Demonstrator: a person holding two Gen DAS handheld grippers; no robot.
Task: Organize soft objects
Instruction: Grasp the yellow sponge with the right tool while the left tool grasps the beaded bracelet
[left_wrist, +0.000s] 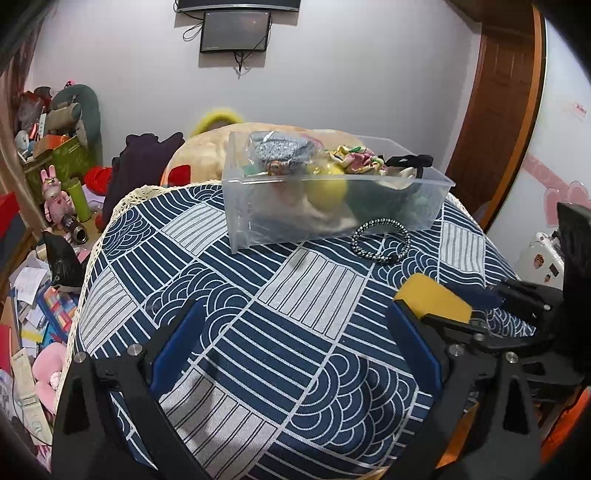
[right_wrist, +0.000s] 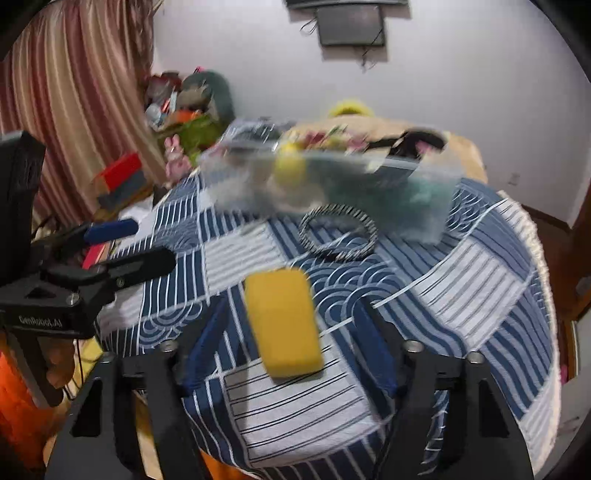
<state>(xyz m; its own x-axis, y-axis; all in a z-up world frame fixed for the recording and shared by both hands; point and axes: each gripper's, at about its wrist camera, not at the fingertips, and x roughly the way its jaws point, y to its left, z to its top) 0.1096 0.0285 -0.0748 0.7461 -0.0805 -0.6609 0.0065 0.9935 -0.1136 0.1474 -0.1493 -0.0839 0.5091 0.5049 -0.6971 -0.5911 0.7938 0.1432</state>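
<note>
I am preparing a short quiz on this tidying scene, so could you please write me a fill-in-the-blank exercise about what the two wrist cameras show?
1. The yellow sponge lies on the patterned tablecloth between the open fingers of the ____ gripper.
2. The striped bracelet lies ____ the clear plastic bin, on the cloth.
3. The left gripper is open and holds ____.
4. The yellow ball sits ____ the bin.

Missing words: right; outside; nothing; inside
</note>
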